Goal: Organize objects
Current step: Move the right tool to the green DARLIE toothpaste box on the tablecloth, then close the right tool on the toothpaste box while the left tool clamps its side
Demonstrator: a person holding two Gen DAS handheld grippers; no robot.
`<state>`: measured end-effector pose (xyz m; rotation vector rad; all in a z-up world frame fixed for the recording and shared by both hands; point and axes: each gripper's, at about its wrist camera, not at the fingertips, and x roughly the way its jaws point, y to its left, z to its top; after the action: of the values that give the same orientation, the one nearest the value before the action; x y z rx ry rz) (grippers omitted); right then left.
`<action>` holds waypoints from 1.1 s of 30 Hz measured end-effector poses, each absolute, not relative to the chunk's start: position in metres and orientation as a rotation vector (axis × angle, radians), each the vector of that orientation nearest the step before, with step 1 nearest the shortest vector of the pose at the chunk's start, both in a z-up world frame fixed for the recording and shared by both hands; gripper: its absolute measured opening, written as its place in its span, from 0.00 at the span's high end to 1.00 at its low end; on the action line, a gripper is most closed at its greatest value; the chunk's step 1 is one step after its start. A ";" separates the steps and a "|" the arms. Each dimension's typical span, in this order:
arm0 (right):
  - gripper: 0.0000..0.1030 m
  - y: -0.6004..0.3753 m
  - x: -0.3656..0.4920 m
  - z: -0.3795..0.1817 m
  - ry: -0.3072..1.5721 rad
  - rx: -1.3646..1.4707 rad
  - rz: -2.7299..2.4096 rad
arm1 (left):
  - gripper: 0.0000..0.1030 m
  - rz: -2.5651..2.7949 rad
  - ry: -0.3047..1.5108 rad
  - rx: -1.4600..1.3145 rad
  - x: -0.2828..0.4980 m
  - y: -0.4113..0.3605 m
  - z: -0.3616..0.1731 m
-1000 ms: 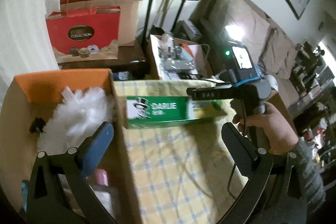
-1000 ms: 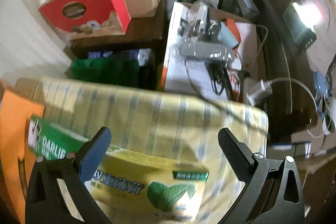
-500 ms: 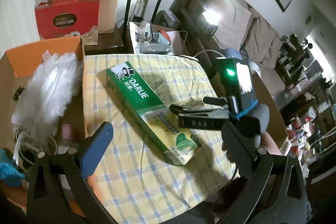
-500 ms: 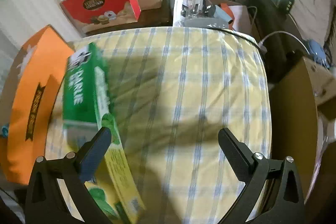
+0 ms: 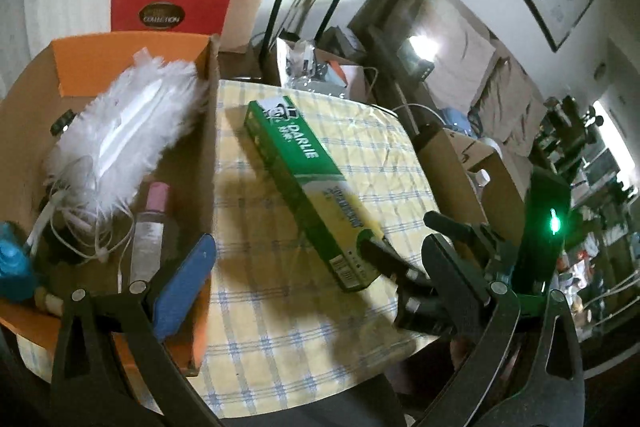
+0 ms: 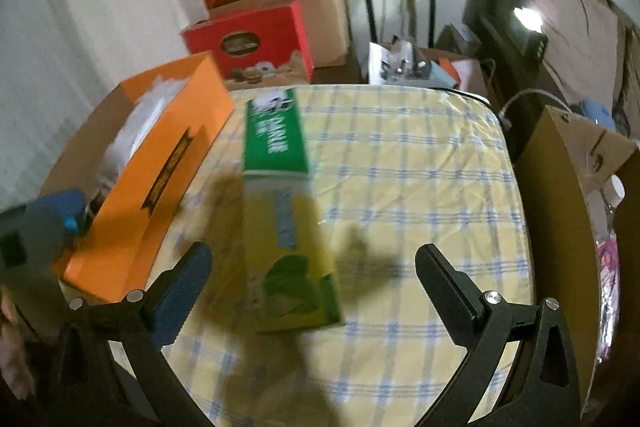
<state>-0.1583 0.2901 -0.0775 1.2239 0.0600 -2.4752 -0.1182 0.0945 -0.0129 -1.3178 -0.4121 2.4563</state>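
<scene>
— Orange carton (image 5: 132,55) on the table's left edge; how do the tongs stand?

— Left gripper (image 5: 320,267) is spread wide, gripping nothing, its blue pad (image 5: 182,291) above the carton's near wall. Right gripper (image 6: 312,275) is also released, its fingers straddling the toothpaste box (image 6: 284,203) without touching.

— And the box?

— Flat on the checked cloth (image 6: 420,187), just beside the carton, running from the far edge toward the near one. Bare cloth lies to its right, up to the brown cardboard box (image 6: 556,195).

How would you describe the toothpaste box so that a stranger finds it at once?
Look at the yellow checked tablecloth. Beside the open orange box lies a long Darlie toothpaste box, flat on the cloth. It alone is green at the far end and yellow near the cameras.
</scene>
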 end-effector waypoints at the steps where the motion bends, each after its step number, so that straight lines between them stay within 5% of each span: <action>1: 0.00 0.283 -0.155 -0.080 0.102 1.211 -2.485 | 0.00 2.457 -0.414 -1.325 -0.119 0.093 -0.015; 10: 0.06 0.272 -0.155 -0.109 0.121 1.221 -2.465 | 0.00 2.446 -0.452 -1.345 -0.117 0.091 -0.023; 17: 0.40 0.277 -0.154 -0.116 0.047 1.239 -2.440 | 0.02 2.461 -0.455 -1.323 -0.114 0.097 -0.021; 33: 0.41 0.337 -0.139 -0.105 -0.339 1.288 -2.366 | 0.10 2.384 -0.503 -1.317 -0.114 0.139 -0.030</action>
<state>-0.1386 0.3370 -0.1052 1.2884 -0.3392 -2.3659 -0.1137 0.1387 -0.0296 -1.3166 -0.5031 2.3839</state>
